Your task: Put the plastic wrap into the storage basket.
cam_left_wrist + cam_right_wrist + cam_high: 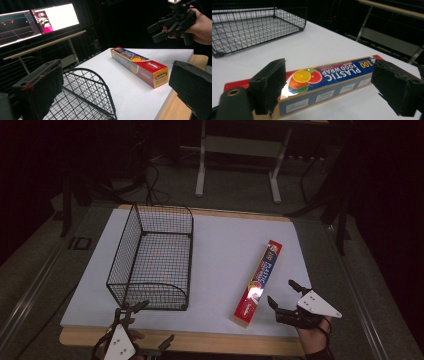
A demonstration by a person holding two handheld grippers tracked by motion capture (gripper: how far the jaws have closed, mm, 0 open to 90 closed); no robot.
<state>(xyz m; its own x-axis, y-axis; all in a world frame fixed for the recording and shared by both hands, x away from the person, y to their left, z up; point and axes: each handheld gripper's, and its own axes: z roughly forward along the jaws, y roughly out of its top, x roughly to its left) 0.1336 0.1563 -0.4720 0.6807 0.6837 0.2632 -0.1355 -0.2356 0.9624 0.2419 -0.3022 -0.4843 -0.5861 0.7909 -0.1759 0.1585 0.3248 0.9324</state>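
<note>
An empty black wire basket (131, 255) stands on the left half of the white board. To its right, a long red and blue plastic food wrap box (260, 281) lies at a slant. My right gripper (281, 291) hovers open just right of the box's near end. In the right gripper view its jaws straddle the box (329, 75) without touching it, with the basket (249, 27) beyond. Near the basket's front corner my left gripper (152, 324) is open and holds nothing. The left gripper view shows the basket's curved end (87, 92), the box (140, 66) and the right gripper (153, 33) in a hand.
The white board (220, 245) lies on a wooden table whose edge (200, 342) shows at the front. A metal stand (240, 150) is on the floor behind. Two lit monitors (37, 20) sit on a shelf off to the side.
</note>
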